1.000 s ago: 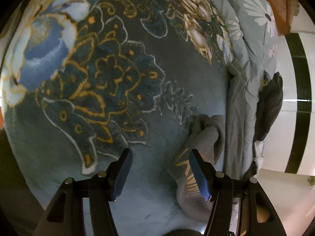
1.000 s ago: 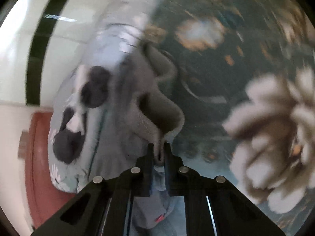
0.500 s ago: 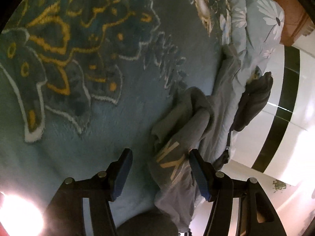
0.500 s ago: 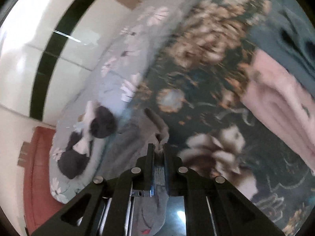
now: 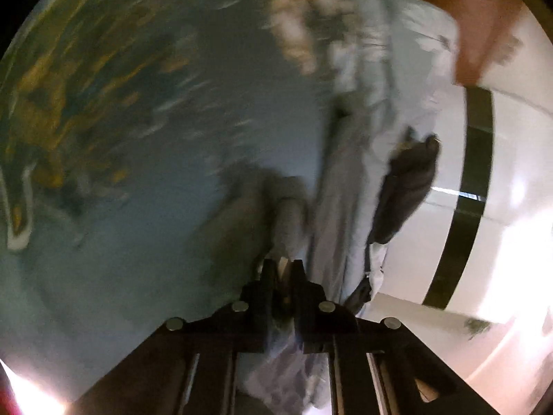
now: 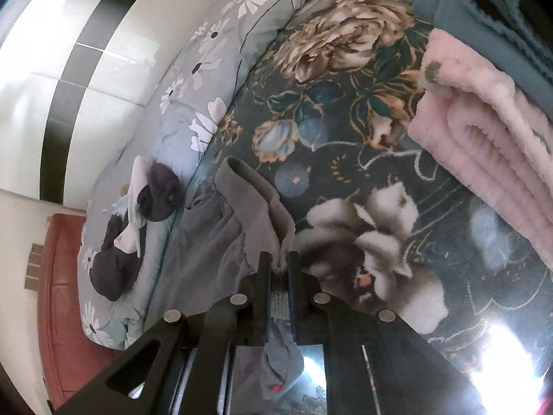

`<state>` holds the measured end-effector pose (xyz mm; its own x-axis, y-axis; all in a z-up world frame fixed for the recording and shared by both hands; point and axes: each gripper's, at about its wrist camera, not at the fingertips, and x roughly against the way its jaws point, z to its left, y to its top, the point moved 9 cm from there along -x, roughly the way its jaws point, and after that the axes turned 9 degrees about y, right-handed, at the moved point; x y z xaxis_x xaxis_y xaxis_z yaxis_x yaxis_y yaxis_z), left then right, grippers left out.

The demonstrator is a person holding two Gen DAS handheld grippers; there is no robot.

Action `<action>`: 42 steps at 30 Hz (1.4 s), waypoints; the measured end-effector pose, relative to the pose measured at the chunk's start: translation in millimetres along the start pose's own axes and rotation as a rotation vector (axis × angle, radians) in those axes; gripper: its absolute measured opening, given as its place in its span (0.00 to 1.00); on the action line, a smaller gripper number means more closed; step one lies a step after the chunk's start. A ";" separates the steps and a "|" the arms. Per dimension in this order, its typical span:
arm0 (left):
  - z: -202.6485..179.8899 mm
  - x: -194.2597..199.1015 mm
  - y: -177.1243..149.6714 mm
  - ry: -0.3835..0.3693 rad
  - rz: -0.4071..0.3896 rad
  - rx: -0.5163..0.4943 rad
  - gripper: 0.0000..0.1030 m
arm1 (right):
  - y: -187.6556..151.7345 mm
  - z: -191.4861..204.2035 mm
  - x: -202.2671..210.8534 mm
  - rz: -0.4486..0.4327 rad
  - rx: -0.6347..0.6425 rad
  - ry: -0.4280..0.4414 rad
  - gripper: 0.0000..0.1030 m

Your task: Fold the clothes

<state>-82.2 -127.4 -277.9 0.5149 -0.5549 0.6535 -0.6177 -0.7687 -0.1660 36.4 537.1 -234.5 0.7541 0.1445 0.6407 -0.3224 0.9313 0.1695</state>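
Note:
A grey sweatshirt (image 6: 252, 204) lies bunched on the dark floral blanket (image 6: 345, 138) near the bed's edge. My right gripper (image 6: 279, 263) is shut on an edge of its cloth, which stretches away from the jaws. The left wrist view is blurred with motion. In it the same grey sweatshirt (image 5: 242, 214) rises in a fold to my left gripper (image 5: 282, 266). That gripper's jaws are closing, and a strip of grey cloth is pinched between them. The teal blanket (image 5: 121, 259) fills the left of that view.
A folded pink fleece (image 6: 484, 131) and a folded teal cloth (image 6: 484, 17) sit at the right. A light blue daisy quilt (image 6: 207, 69) runs along the wall side with dark garments (image 6: 159, 190) on it. A red bed frame (image 6: 62, 294) and a tiled wall (image 6: 86, 52) lie beyond.
My left gripper, open a moment ago, has moved onto the grey sweatshirt and closed on a fold of it. My right gripper has kept its grip and carried the cloth sideways across the blanket.

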 end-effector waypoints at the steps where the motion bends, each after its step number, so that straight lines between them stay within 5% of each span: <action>1: -17.7 -3.0 -2.5 -0.006 0.002 -0.047 0.09 | -0.5 0.0 -0.6 0.002 0.000 -0.002 0.08; 5: -77.7 -22.9 -27.9 -0.014 0.041 -0.222 0.09 | -2.2 0.9 -0.9 0.005 -0.002 0.000 0.08; 10: -103.2 -82.1 -86.9 0.089 0.206 -0.416 0.10 | -7.8 -1.7 -5.9 0.022 -0.009 0.005 0.09; 13: -80.2 -99.9 -102.3 0.143 0.289 -0.407 0.13 | -12.2 -4.5 -9.5 0.042 -0.022 0.011 0.09; 17: -52.0 -78.2 -103.6 0.150 0.306 -0.423 0.51 | -12.7 -7.9 -12.0 0.051 -0.019 -0.001 0.10; 22: -8.6 -39.3 -67.4 0.236 0.173 -0.395 0.59 | -12.8 -13.1 -15.9 0.054 -0.027 -0.017 0.11; 27: 19.6 -51.5 -51.1 0.227 0.201 -0.236 0.59 | -17.0 -21.0 -19.7 0.054 -0.060 -0.022 0.11; 31: 27.9 -74.3 -57.7 0.234 0.259 -0.194 0.59 | -18.3 -24.1 -19.3 0.060 -0.068 -0.029 0.11; 35: 25.0 -78.2 -66.8 0.144 0.274 -0.105 0.56 | -18.0 -23.6 -18.5 0.064 -0.061 -0.039 0.11; 36: 23.5 -78.2 -66.3 0.133 0.269 -0.090 0.53 | -17.9 -23.4 -18.8 0.064 -0.058 -0.042 0.11; 37: 23.8 -75.4 -63.9 0.141 0.251 -0.090 0.33 | -17.9 -23.2 -19.0 0.064 -0.057 -0.044 0.11; 38: 24.1 -72.6 -61.5 0.148 0.233 -0.090 0.25 | -18.0 -22.9 -19.2 0.064 -0.057 -0.046 0.11; 42: 10.5 -48.5 -39.4 0.143 0.132 -0.167 0.13 | -18.0 -23.3 -19.4 0.069 -0.054 -0.061 0.11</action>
<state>-76.5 -73.6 -310.8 0.3415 -0.5868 0.7342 -0.7698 -0.6228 -0.1398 41.0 525.3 -267.4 0.6945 0.1893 0.6941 -0.3397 0.9367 0.0844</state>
